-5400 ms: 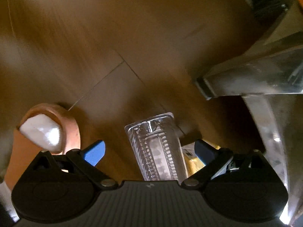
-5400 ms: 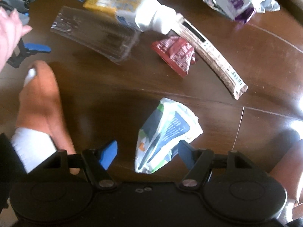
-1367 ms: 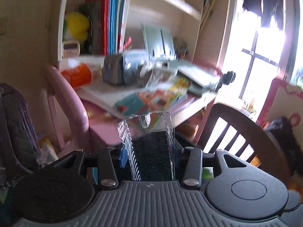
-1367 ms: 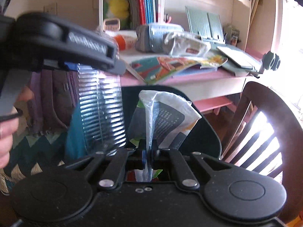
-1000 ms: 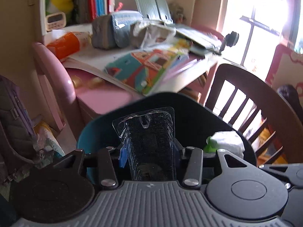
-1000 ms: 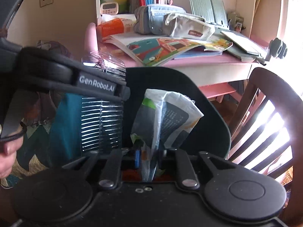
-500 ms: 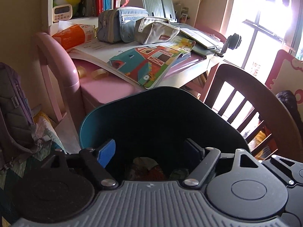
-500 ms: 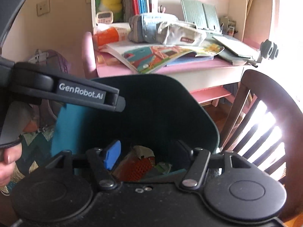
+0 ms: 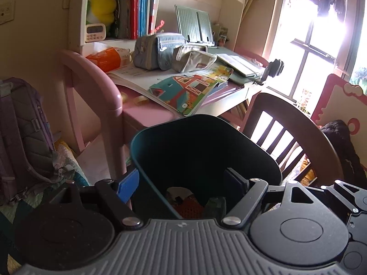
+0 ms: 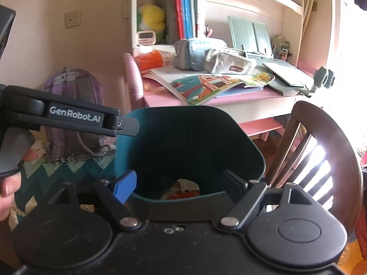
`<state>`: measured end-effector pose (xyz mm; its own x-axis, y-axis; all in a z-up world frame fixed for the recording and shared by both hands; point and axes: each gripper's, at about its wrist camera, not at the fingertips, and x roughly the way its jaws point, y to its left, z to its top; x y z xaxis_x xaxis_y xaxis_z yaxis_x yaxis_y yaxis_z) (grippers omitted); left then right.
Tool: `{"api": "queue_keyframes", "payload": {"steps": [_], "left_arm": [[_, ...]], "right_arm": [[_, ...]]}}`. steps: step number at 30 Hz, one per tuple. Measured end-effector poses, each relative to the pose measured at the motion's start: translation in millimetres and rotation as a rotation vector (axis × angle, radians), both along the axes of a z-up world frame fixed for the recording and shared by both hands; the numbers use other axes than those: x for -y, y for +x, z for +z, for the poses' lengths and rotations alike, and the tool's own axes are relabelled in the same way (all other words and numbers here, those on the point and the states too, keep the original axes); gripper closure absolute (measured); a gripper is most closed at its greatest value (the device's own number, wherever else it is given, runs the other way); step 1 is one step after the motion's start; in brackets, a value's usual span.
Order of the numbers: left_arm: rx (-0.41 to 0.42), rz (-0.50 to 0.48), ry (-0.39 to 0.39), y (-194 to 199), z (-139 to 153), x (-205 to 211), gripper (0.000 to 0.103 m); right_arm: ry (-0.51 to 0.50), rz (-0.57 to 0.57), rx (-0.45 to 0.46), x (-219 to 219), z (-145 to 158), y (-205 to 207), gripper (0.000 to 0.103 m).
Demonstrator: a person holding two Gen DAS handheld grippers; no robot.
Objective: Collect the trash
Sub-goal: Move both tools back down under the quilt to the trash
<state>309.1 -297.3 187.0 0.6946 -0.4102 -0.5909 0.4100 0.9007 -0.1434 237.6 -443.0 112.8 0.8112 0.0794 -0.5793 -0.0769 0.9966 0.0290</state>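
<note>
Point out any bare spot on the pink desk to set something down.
Bare pink strip at the desk's near corner, between the pink post and the picture book. Behind that it is crowded: pouches, orange pack, notebooks.

Trash (image 10: 183, 189) lay deep in the shadowed bin (image 10: 240, 137) ahead of the claws, mostly too dark to identify.

This was a child's bedroom or study corner in a home. A pink desk (image 9: 146, 114) stood against the wall, strewn with a picture book (image 9: 190, 94) and pencil cases (image 9: 158, 50). Shelves above it held upright books (image 10: 185, 9), a yellow plush toy (image 10: 152, 19) and a small timer (image 9: 95, 32). A purple backpack (image 10: 73, 105) leaned beside the desk on a zigzag quilt (image 10: 68, 171), and a wooden chair (image 10: 321, 151) stood by a bright window (image 9: 316, 50).
</note>
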Motion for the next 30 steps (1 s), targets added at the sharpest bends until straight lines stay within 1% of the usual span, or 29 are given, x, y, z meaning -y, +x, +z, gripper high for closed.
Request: {"api": "queue_keyframes", "payload": {"steps": [1,6,10,13,15,19,23,25,27,30], "left_arm": [[0.007,0.0,0.001,-5,2,-5,0.022],[0.038,0.004,-0.005,-31,11,-38,0.022],[0.038,0.018,-0.032,-50,15,-72,0.017],[0.046,0.035,-0.041,-65,14,-102,0.011],[0.051,0.051,-0.043,-73,12,-121,0.011],[0.04,0.092,-0.054,-88,4,-165,0.01],[0.033,0.156,-0.055,-100,-9,-212,0.008],[0.026,0.183,-0.074,-105,-18,-237,0.007],[0.013,0.202,-0.085,-109,-28,-257,0.004],[0.003,0.238,-0.096,-112,-48,-290,0.004]], "right_arm": [[-0.001,0.007,0.001,-4,2,-4,0.018],[-0.01,0.047,0.004,-29,10,-23,0.018],[-0.012,0.1,0.019,-56,16,-38,0.016],[-0.003,0.146,0.019,-78,16,-44,0.015],[-0.001,0.181,0.015,-95,13,-46,0.015],[0.0,0.246,-0.001,-131,5,-48,0.014],[-0.002,0.3,-0.028,-166,-8,-45,0.013],[0.011,0.325,-0.046,-184,-17,-41,0.013],[0.035,0.346,-0.068,-200,-26,-36,0.012],[0.059,0.387,-0.11,-227,-45,-28,0.012]]}}
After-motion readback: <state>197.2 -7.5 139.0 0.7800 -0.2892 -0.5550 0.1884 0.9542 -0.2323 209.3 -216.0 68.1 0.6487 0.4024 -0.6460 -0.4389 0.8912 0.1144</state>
